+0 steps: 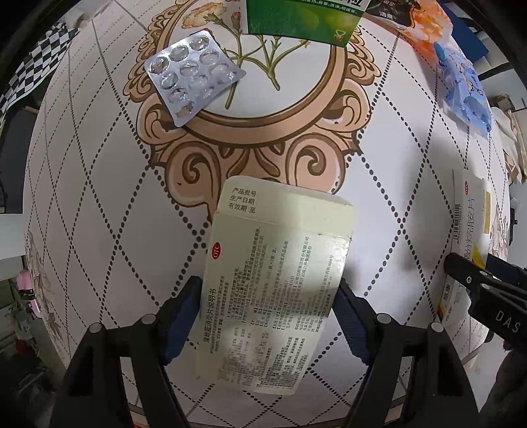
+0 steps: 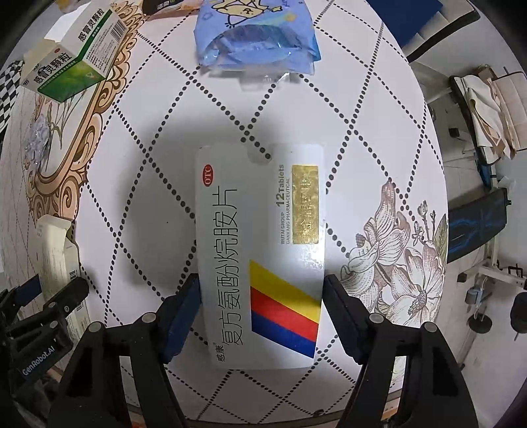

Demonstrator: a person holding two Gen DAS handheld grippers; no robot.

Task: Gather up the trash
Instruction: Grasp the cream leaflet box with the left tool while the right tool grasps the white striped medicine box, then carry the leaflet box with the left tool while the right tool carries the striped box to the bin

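A cream medicine box (image 1: 273, 280) covered in small print sits between the blue pads of my left gripper (image 1: 268, 283), and both pads press on its long sides. A white tablet box (image 2: 260, 250) with yellow, red and blue stripes lies flat on the patterned tablecloth (image 2: 158, 108). My right gripper (image 2: 262, 280) has a pad against each of that box's long edges. The right gripper's fingers (image 1: 461, 266) show at the right edge of the left wrist view, over the white tablet box (image 1: 467, 230). The left gripper's fingers (image 2: 75, 289) appear low on the left in the right wrist view.
An empty silver blister pack (image 1: 194, 77) lies beyond the cream box. A green medicine box (image 2: 72, 62), a blue cartoon packet (image 2: 257, 36) and an orange wrapper (image 1: 425, 29) lie farther back. The round table's edge (image 2: 441, 197) drops to a floor with furniture.
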